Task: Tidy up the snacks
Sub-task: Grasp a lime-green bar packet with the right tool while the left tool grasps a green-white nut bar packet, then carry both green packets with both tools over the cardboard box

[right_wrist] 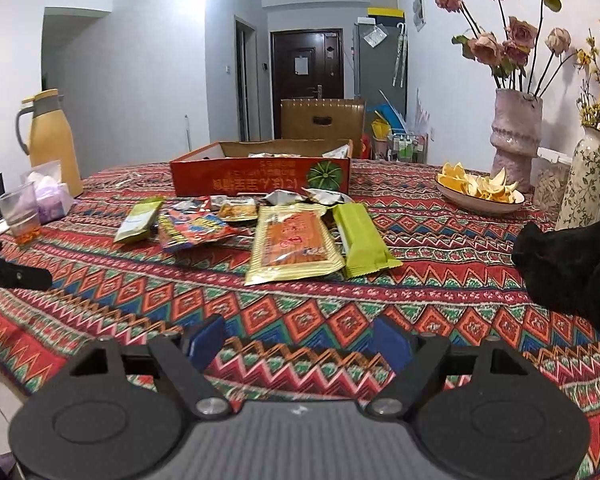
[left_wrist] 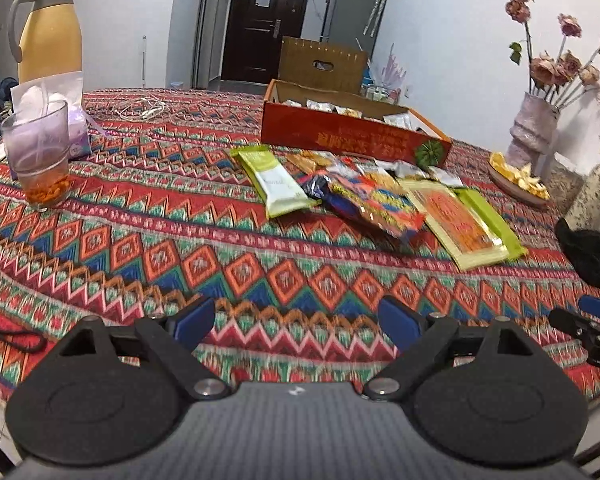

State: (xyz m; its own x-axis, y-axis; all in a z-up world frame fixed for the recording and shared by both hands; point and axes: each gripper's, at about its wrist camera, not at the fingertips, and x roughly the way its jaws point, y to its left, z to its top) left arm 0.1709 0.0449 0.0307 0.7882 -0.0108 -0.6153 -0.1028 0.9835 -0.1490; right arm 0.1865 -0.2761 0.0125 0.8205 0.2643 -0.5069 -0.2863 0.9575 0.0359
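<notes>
Roughly, the job looks barely begun or partway through. A few small packets already lie inside the orange box (right_wrist: 260,174) at the far side of the surface (right_wrist: 440,280), but a loose pile of snacks (right_wrist: 256,224) lies in front of it: a yellow-and-orange packet (right_wrist: 294,246), a green bar (right_wrist: 362,240), a second green packet (left_wrist: 278,184) and a multicoloured bag (left_wrist: 374,204), some overlapping. The left gripper (left_wrist: 298,322) and right gripper (right_wrist: 300,344) both hover near the front edge, jaws apart with nothing between them. How full the box is cannot be judged, as its near wall hides most of the inside. The small silver wrappers behind the pile are too blurred to count.
</notes>
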